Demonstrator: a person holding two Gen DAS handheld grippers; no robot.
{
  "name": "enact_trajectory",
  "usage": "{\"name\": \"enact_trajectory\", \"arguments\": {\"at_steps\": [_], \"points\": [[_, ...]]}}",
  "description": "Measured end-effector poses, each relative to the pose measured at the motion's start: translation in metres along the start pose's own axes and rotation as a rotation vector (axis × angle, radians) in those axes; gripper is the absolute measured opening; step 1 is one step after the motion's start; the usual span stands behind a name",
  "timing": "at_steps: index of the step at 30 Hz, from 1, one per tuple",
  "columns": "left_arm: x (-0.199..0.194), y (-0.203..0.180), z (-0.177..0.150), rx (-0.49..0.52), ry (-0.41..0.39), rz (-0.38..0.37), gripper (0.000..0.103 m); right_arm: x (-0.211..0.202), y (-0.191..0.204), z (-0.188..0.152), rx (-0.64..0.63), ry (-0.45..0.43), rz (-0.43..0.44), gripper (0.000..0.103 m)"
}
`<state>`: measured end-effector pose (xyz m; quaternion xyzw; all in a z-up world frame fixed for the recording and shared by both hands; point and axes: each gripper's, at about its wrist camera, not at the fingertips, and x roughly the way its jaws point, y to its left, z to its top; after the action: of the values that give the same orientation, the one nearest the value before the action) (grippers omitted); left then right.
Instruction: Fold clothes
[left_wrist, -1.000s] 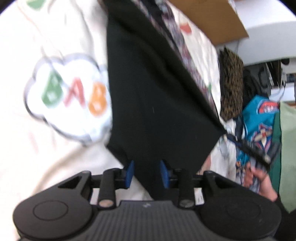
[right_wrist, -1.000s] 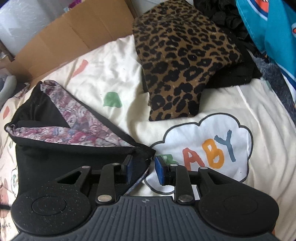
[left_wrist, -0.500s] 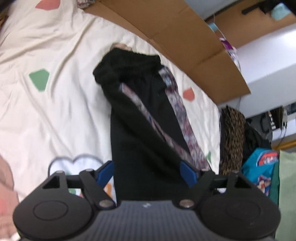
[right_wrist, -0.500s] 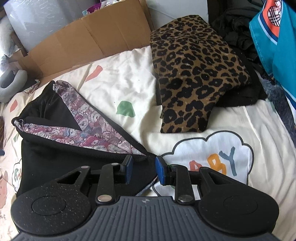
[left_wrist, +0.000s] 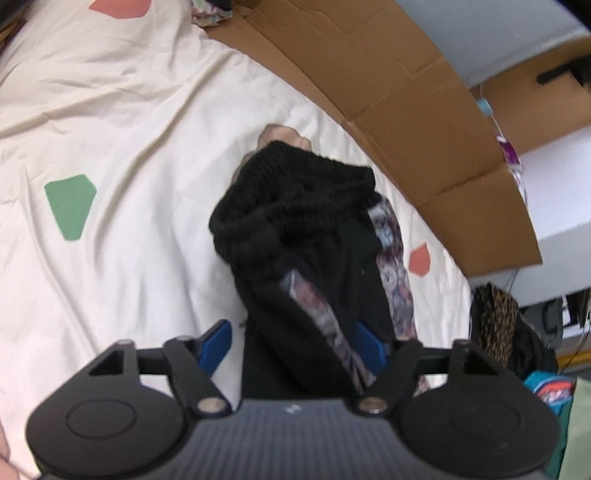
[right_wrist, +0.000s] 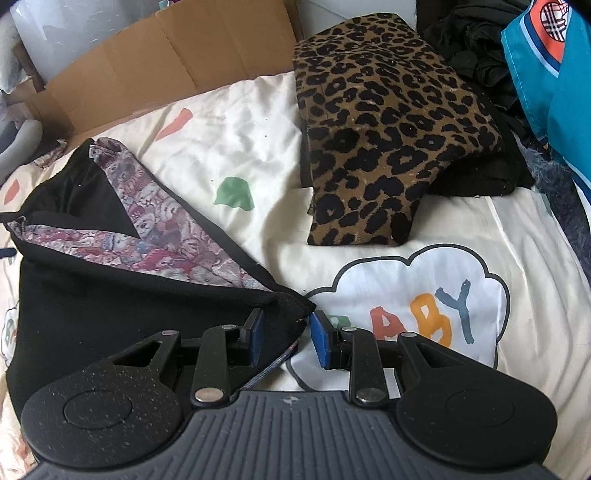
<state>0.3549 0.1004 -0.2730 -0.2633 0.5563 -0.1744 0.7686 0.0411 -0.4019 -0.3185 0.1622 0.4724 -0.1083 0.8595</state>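
A black garment (left_wrist: 317, 236) with a patterned lining lies folded on the cream bed sheet (left_wrist: 122, 122), its ribbed waistband bunched at the far end. My left gripper (left_wrist: 295, 339) straddles the near part of it. Its jaws are closing, and the left pad (left_wrist: 216, 341) still stands clear of the cloth. In the right wrist view the same garment (right_wrist: 110, 295) spreads to the left with its lining strip (right_wrist: 166, 236) showing. My right gripper (right_wrist: 288, 332) sits over the garment's pointed corner (right_wrist: 291, 310), jaws partly apart, the right pad (right_wrist: 321, 341) off the cloth.
A folded leopard-print garment (right_wrist: 384, 147) rests on dark clothes at the back right, beside a blue printed item (right_wrist: 554, 92). Flattened cardboard (right_wrist: 166, 62) lines the far edge of the bed. A cloud print with letters (right_wrist: 417, 317) marks the sheet.
The left gripper let go of the lifted black cloth, opened wide and swung along the garment, which now lies down on the sheet. The right gripper stayed at the corner.
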Motion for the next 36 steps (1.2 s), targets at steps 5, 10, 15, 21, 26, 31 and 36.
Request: {"name": "enact_trajectory", "arguments": {"at_steps": [5, 10, 15, 21, 26, 31, 36], "points": [[-0.004, -0.014, 0.015, 0.029, -0.014, 0.006, 0.036, 0.009, -0.004, 0.000, 0.031, 0.009, -0.006, 0.034], [0.000, -0.031, 0.030, 0.061, -0.005, 0.012, 0.016, 0.016, -0.006, -0.003, 0.037, 0.014, -0.010, 0.034], [0.009, -0.055, 0.042, 0.126, 0.010, 0.045, 0.008, 0.020, -0.010, -0.004, 0.072, 0.009, 0.007, 0.034], [0.024, -0.082, 0.057, 0.172, -0.010, 0.066, 0.005, 0.026, -0.012, -0.006, 0.091, 0.010, 0.014, 0.034], [0.042, -0.100, 0.068, 0.189, -0.027, 0.066, 0.004, 0.030, -0.014, -0.007, 0.087, 0.016, 0.022, 0.034], [0.068, -0.113, 0.075, 0.228, -0.026, 0.083, 0.004, 0.034, -0.022, -0.006, 0.107, 0.032, 0.056, 0.033], [0.094, -0.126, 0.081, 0.245, -0.024, 0.092, 0.004, 0.038, -0.024, -0.005, 0.135, 0.035, 0.066, 0.033]]}}
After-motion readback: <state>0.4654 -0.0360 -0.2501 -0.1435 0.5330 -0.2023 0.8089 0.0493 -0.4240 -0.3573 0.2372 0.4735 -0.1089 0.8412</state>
